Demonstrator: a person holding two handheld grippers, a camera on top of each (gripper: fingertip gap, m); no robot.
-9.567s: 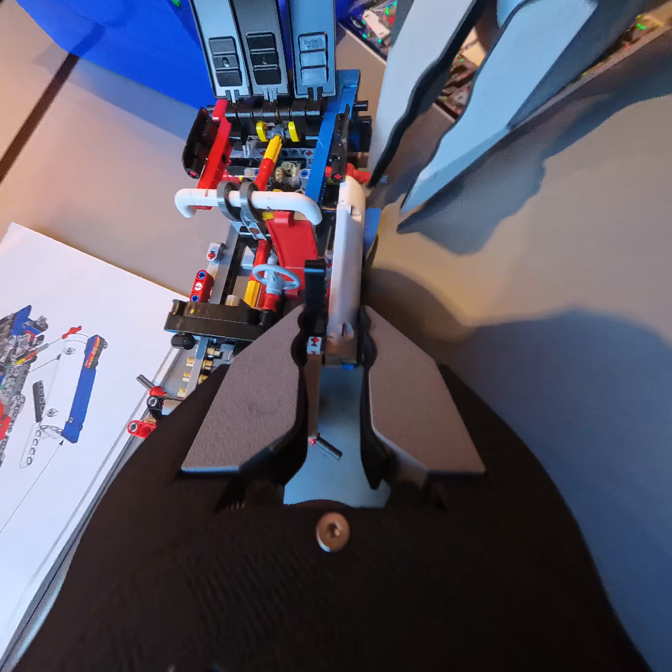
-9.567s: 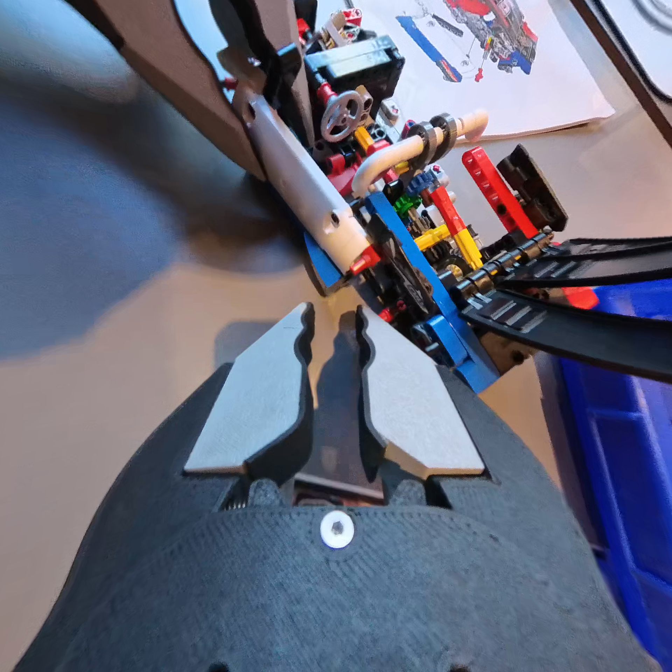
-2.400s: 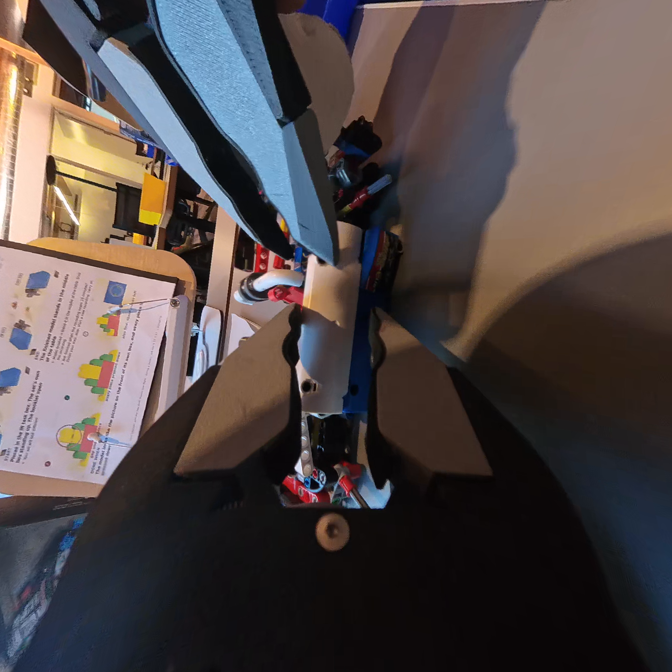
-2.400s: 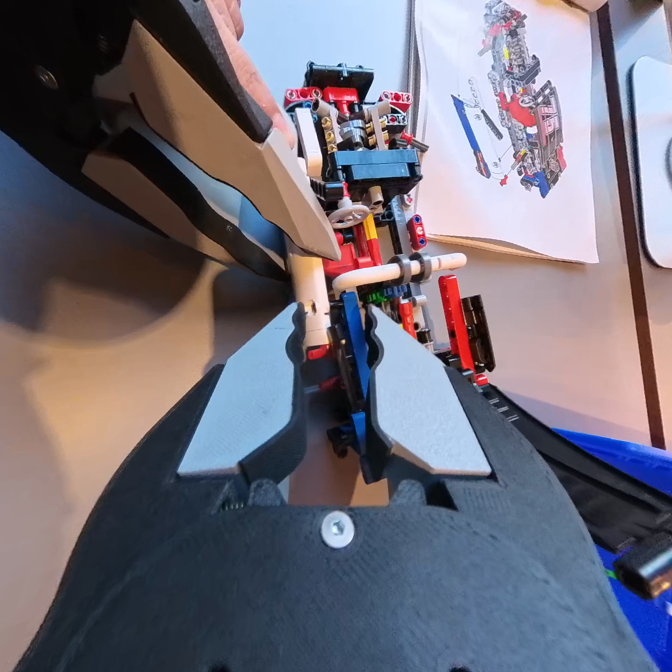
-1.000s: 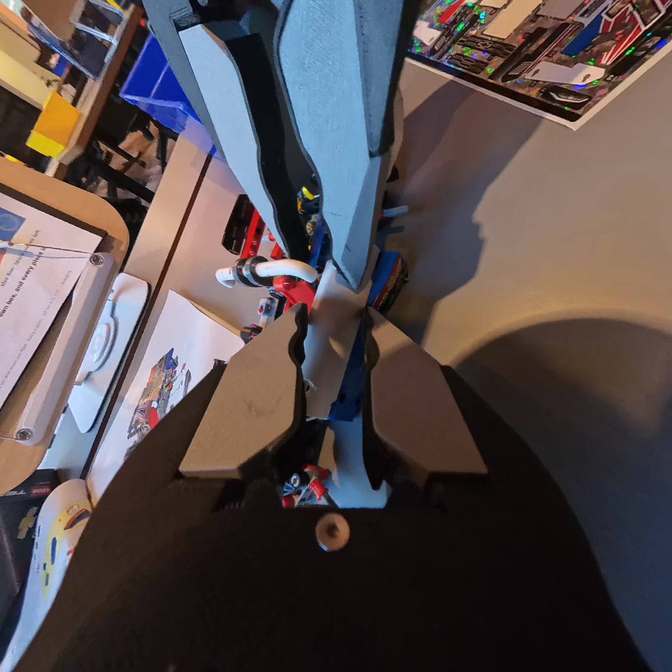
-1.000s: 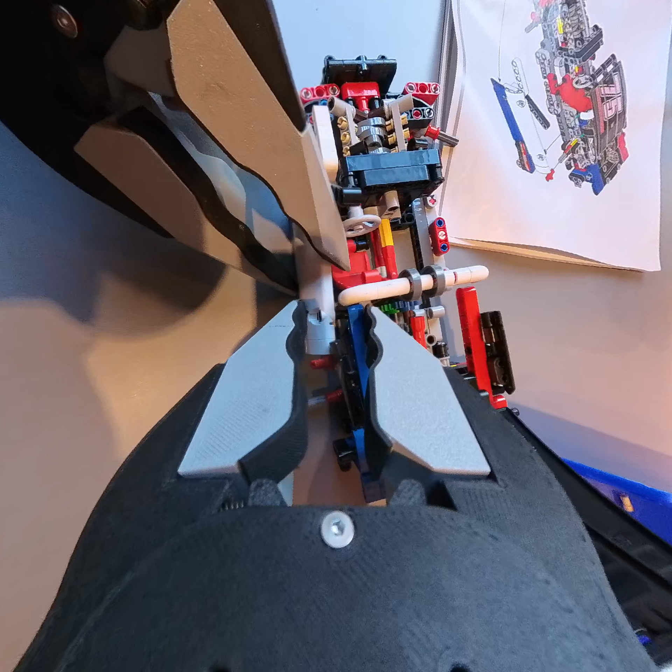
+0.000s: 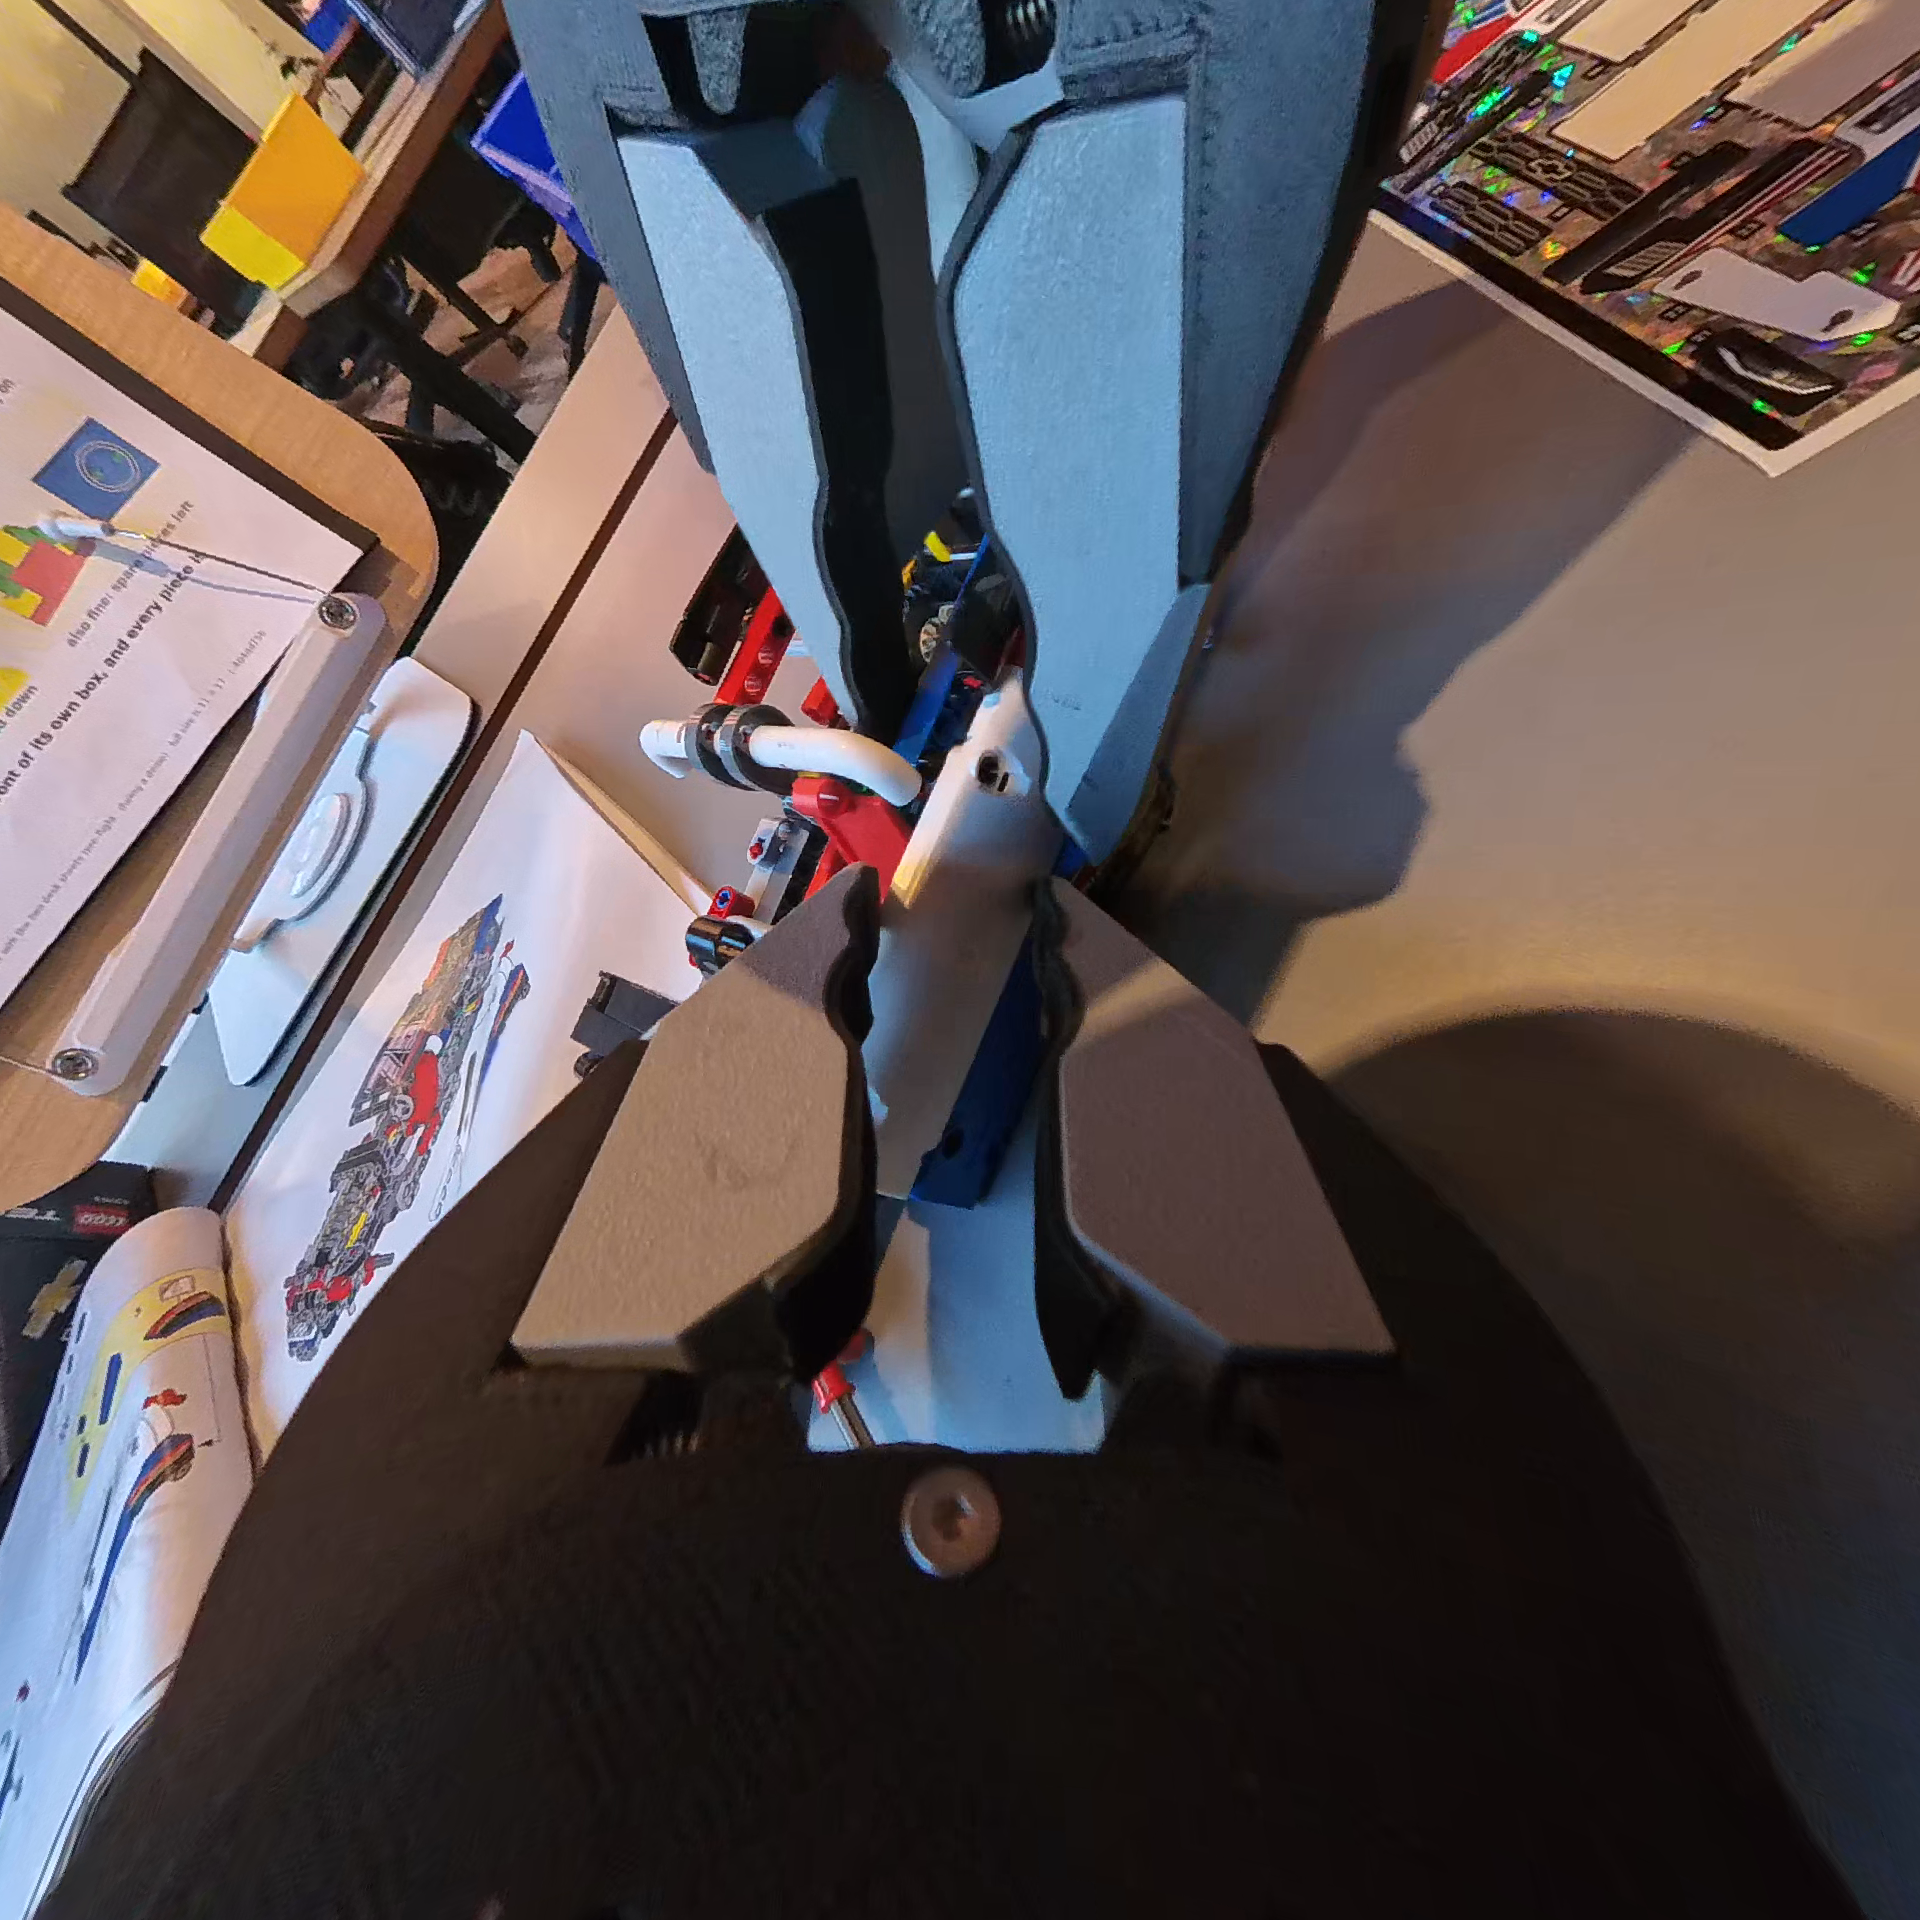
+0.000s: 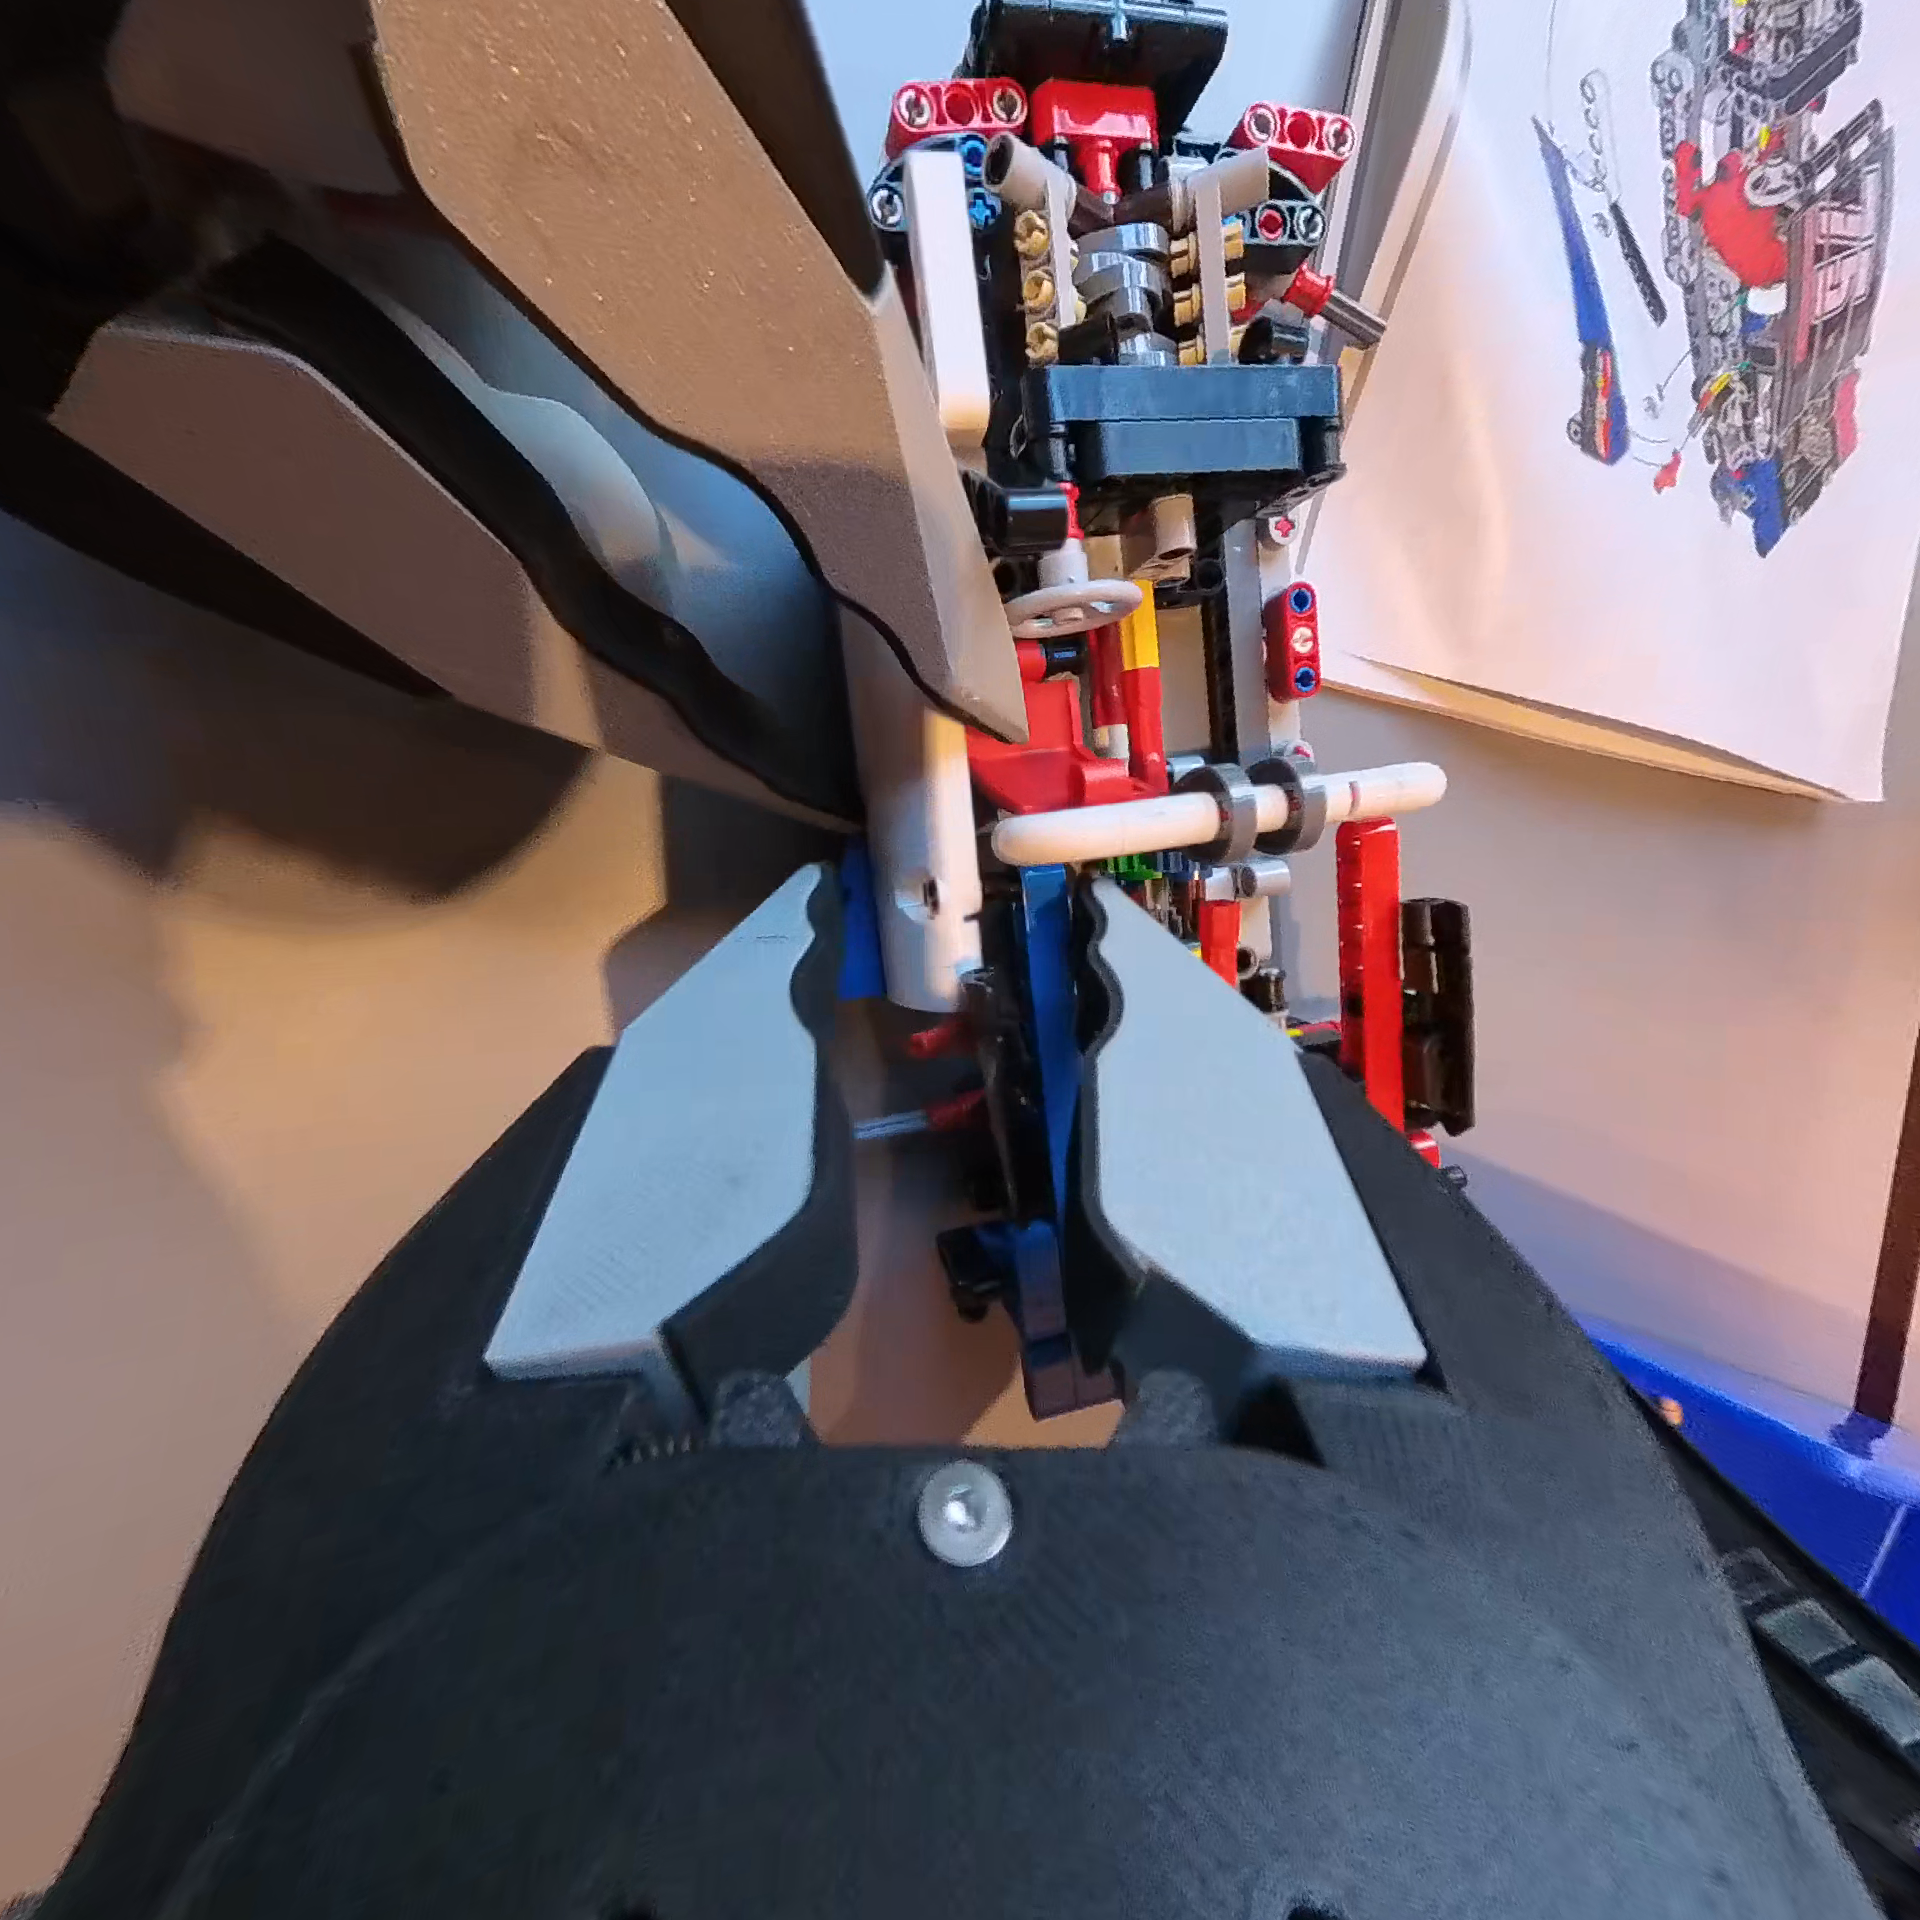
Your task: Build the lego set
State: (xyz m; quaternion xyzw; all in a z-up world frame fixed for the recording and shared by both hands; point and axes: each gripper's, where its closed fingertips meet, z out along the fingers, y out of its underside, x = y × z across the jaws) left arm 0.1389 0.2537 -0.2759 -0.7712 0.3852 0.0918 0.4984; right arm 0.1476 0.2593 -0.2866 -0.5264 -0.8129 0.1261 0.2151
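A pale beige tabletop (image 7: pixel 1558 727) fills the scene, with a cluttered workshop room blurred beyond its far edge. Standing on it is a part-built lego vehicle model (image 8: pixel 1143 468) of red, black, grey and blue beams, with a curved white tube (image 8: pixel 1195 816) crossing its middle. The left gripper (image 7: pixel 951 935), with dark grey flat fingers, is closed around a long white panel (image 7: pixel 966 831) and the blue beam (image 7: pixel 987 1101) on the model's side. The right gripper (image 8: pixel 951 904), with light grey fingers, comes from the opposite end and grips the same side; its jaws are narrow around the lower end of the white panel and a blue beam, with one finger (image 8: pixel 1195 1091) pressed against the blue piece. Both grippers meet nearly tip to tip. A white printed instruction sheet (image 8: pixel 1610 364) showing a colourful vehicle lies flat just beside the model. A blue plastic bin (image 8: pixel 1766 1455) sits near the right gripper.
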